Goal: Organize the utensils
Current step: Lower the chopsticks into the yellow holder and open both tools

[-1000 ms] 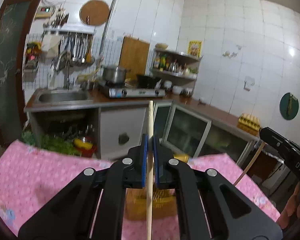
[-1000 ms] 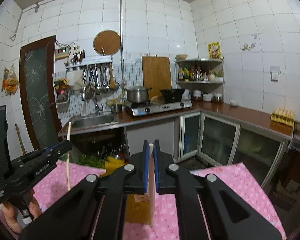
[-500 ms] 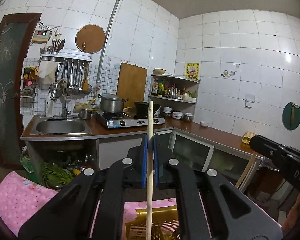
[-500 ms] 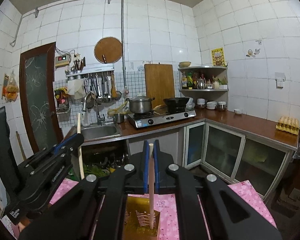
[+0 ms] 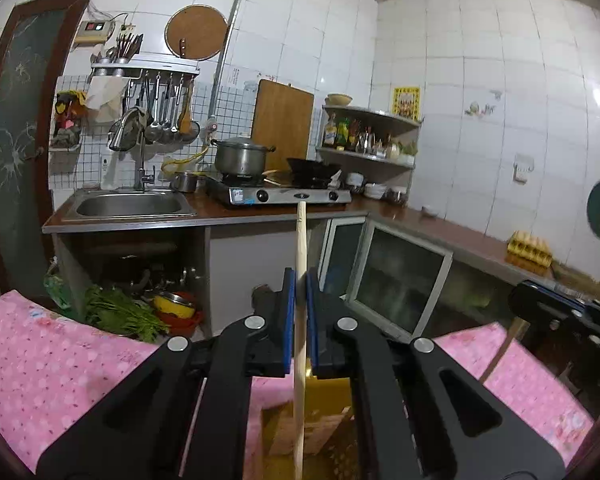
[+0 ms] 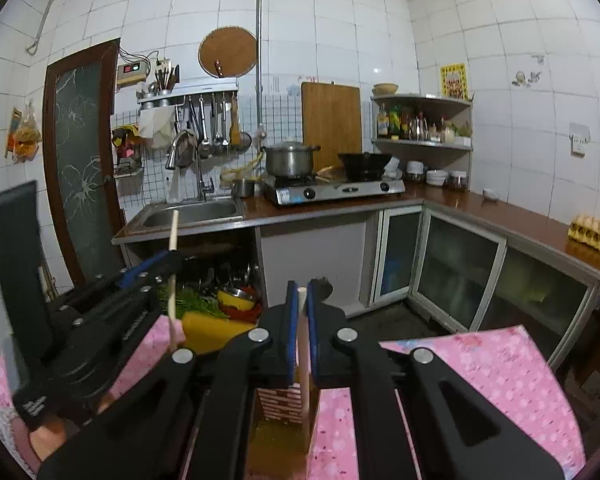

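Note:
My left gripper is shut on a pale wooden chopstick held upright, its lower end over a yellow slotted utensil holder on the pink tablecloth. My right gripper is shut on a second wooden chopstick, also upright, its lower end inside the same yellow holder. In the right wrist view the left gripper shows at the left with its chopstick. In the left wrist view the right gripper's body shows at the right edge.
A pink dotted tablecloth covers the table under both grippers. Beyond the table stand a counter with a sink, a stove with a pot, and glass-door cabinets. Greens and bowls lie under the sink.
Both grippers have risen and tilted up, then dropped a little, with the chopsticks still held. The yellow holder has come close under both grippers; the right chopstick's end now sits in it.

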`<state>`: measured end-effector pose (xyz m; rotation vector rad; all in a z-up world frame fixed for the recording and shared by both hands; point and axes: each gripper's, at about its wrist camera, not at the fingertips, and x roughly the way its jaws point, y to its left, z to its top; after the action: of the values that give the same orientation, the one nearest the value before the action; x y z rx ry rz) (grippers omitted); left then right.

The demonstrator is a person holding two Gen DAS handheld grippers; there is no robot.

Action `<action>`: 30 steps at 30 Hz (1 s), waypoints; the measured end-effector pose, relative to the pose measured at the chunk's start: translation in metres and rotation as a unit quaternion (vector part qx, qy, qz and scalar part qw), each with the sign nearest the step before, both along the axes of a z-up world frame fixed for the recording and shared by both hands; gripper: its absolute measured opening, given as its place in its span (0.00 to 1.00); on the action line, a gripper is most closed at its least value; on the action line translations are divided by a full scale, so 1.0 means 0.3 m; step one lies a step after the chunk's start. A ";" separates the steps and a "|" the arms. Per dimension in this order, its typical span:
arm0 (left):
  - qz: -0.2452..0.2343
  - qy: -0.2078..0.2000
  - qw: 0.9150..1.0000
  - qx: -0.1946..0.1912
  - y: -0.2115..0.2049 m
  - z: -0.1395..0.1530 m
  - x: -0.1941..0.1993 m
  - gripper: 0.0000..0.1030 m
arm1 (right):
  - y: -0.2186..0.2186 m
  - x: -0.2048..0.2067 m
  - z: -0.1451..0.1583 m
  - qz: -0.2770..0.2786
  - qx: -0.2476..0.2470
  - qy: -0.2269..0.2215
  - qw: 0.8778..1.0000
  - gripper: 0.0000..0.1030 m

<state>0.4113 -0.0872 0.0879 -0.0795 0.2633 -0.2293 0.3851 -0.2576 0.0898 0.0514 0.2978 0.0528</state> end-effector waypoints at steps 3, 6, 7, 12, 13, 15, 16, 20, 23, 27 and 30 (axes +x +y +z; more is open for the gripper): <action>0.005 0.006 1.000 0.016 0.008 -0.039 -0.007 0.04 | -0.006 -0.003 -0.057 -0.009 0.000 -0.014 1.000 0.05; 0.010 0.010 1.000 0.023 0.020 -0.072 -0.013 0.04 | -0.010 -0.011 -0.075 -0.015 0.002 -0.029 0.999 0.05; 0.011 0.012 1.000 0.024 0.024 -0.081 -0.015 0.04 | -0.010 -0.009 -0.077 -0.015 0.003 -0.031 0.999 0.05; 0.016 0.026 0.999 0.031 0.038 -0.100 -0.016 0.05 | -0.024 -0.007 -0.079 -0.015 0.010 -0.030 0.999 0.06; 0.017 0.027 0.999 0.031 0.041 -0.095 -0.021 0.05 | -0.028 -0.010 -0.074 -0.014 0.013 -0.026 0.999 0.10; 0.017 0.028 0.999 0.031 0.049 -0.080 -0.041 0.06 | -0.040 -0.025 -0.060 -0.017 0.020 -0.023 0.999 0.46; 0.014 0.029 0.999 0.029 0.059 -0.065 -0.059 0.09 | -0.049 -0.040 -0.056 -0.019 0.025 -0.027 0.999 0.61; 0.027 0.028 0.999 0.022 0.102 -0.012 -0.144 0.43 | -0.071 -0.095 -0.028 -0.032 0.024 -0.022 0.999 0.61; 0.026 0.039 0.999 0.014 0.148 0.015 -0.210 0.63 | -0.079 -0.143 -0.020 -0.046 0.013 -0.015 0.999 0.61; 0.035 0.043 0.998 0.017 0.189 0.026 -0.315 0.89 | -0.107 -0.225 -0.045 -0.071 0.009 0.002 0.997 0.70; 0.032 0.046 0.998 0.028 0.208 0.023 -0.388 0.95 | -0.129 -0.274 -0.079 -0.081 0.013 0.020 0.996 0.73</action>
<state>0.2950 -0.0247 0.0949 -0.0437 0.3587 -0.1538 0.3029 -0.2964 0.0662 0.1027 0.3314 -0.1044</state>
